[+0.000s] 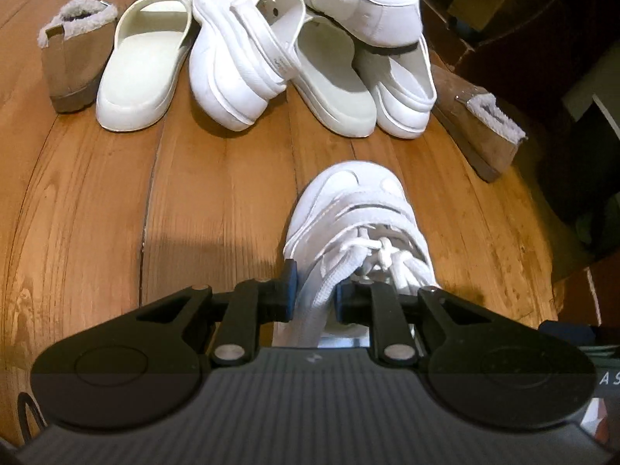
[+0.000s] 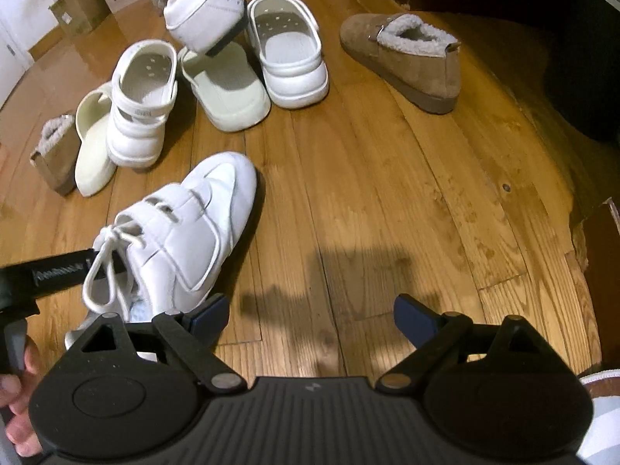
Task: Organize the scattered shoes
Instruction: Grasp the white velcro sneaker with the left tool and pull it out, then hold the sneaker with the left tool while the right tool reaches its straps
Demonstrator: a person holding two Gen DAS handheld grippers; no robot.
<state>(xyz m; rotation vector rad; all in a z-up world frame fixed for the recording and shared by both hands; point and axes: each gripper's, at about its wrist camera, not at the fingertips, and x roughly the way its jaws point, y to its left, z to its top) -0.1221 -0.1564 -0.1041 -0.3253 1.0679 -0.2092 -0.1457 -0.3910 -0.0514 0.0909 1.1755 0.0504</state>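
The left hand-held gripper (image 1: pixel 314 290) is clenched on the near white sneaker (image 1: pixel 356 224), its blue pads pinching the tongue and laces near the collar. The sneaker sits on the wooden floor (image 1: pixel 217 193), toe pointing toward the jumble of shoes ahead. The right hand-held gripper (image 2: pixel 310 314) is released, jaws spread wide over bare boards just beside the sneaker's heel, holding nothing.

Further out, the other white sneaker (image 2: pixel 205 7) is propped heel-up on a cream slide (image 2: pixel 228 93), with a white clog (image 2: pixel 286 46) touching on one side. Another white clog (image 2: pixel 139 104) leans on a second cream slide (image 2: pixel 93 135). One tan fleece-lined slipper (image 2: pixel 407 54) lies well apart from its mate (image 2: pixel 58 147).

A hold on laces and tongue looks soft, so the sneaker will probably hang toe-down and swing if lifted. Raising it slowly and low should help; the free right hand-held gripper could steady the heel. Whether this sneaker is being picked up or set down cannot be told.
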